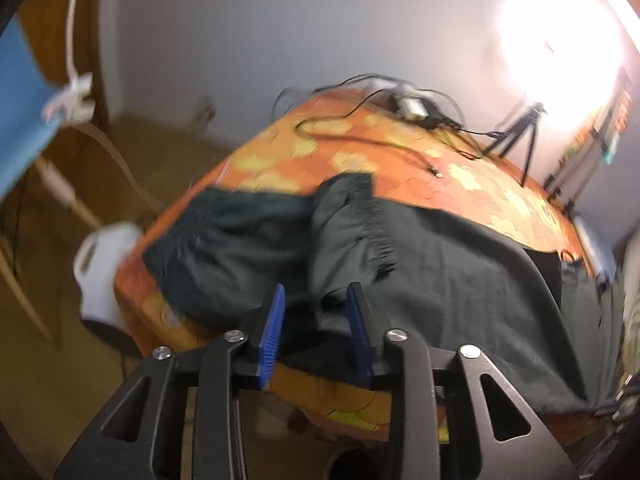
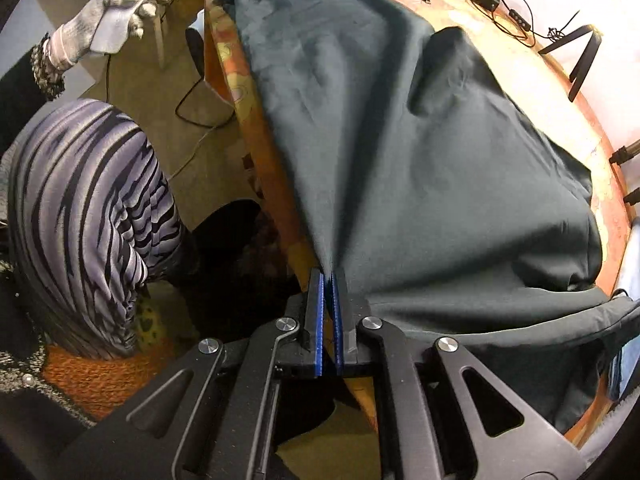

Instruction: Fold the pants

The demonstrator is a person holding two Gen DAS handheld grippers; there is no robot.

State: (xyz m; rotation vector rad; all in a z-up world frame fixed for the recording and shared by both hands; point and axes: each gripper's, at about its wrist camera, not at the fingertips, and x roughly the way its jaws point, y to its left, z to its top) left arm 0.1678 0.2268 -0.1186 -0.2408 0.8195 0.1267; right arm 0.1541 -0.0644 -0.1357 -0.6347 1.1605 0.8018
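Dark pants (image 2: 400, 140) rumpled — right hand-held gripper (image 2: 329, 280) clamps them, left hand-held gripper (image 1: 316, 300) apart.

No legible text, label, brand, number or sign anywhere in either view.

The pants (image 2: 420, 152) are dark grey-green (nearly black in the shadows), spread rumpled across the orange patterned table top. Their ribbed waistband (image 1: 360, 216) lies bunched and turned over on itself near the middle, while one edge of fabric is drawn up into a taut peak.
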